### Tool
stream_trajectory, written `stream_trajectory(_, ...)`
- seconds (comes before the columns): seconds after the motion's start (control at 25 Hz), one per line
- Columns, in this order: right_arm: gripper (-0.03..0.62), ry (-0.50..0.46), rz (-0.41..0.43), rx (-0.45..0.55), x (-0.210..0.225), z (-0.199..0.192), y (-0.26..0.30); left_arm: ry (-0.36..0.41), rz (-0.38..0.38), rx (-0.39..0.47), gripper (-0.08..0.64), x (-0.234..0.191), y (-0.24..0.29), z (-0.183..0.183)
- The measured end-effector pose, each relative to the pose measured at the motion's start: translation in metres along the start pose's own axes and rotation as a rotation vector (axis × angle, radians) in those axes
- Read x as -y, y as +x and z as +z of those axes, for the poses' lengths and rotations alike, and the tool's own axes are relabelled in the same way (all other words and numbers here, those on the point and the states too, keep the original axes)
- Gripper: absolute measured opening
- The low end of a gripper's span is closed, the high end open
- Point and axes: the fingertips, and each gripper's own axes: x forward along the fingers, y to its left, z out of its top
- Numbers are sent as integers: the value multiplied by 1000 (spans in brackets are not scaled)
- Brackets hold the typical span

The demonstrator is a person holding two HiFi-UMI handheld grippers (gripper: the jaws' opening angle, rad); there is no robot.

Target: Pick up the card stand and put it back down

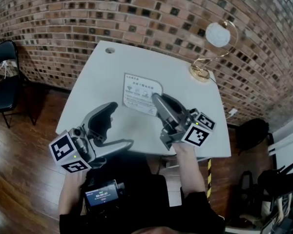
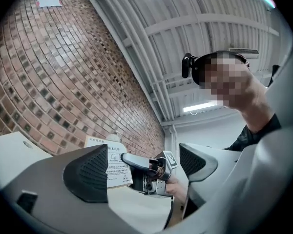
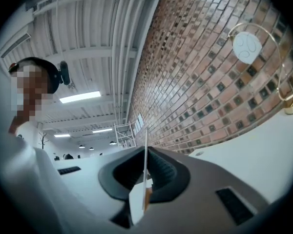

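The card stand (image 1: 139,92), a thin printed sign, sits in the jaws of the right gripper (image 1: 155,100) over the middle of the white counter (image 1: 112,67). In the right gripper view the ribbed pads are pressed together on the sheet, which shows edge-on between them. It looks tilted and raised off the counter, though the gap under it is hard to judge.

The left gripper (image 1: 122,125) hangs near the front edge with its jaws spread and nothing between them. Its own view looks across at the sign and the other gripper.

The stand is probably light and stiff, likely a smooth plastic sheet, so it could pivot or slide in a pinch on one edge. A hold low on the side, near its foot, should keep it from swinging and let the base meet the counter flat. A gold arc lamp (image 1: 205,71) stands well apart at the far corner.
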Motion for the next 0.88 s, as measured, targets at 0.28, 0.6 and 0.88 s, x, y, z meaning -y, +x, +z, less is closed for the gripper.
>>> stream_trajectory(0.28, 23, 11, -7, 64, 11, 25, -28, -19, -49, -20, 451, 0, 29, -5)
stream_trajectory(0.6, 23, -45, -23, 105, 15, 53, -50, -27, -88, -49, 451, -5, 60, -12)
stream_trajectory(0.88, 23, -43, -52, 124, 35, 67, -66, -52, -128, -63, 451, -13, 86, -17)
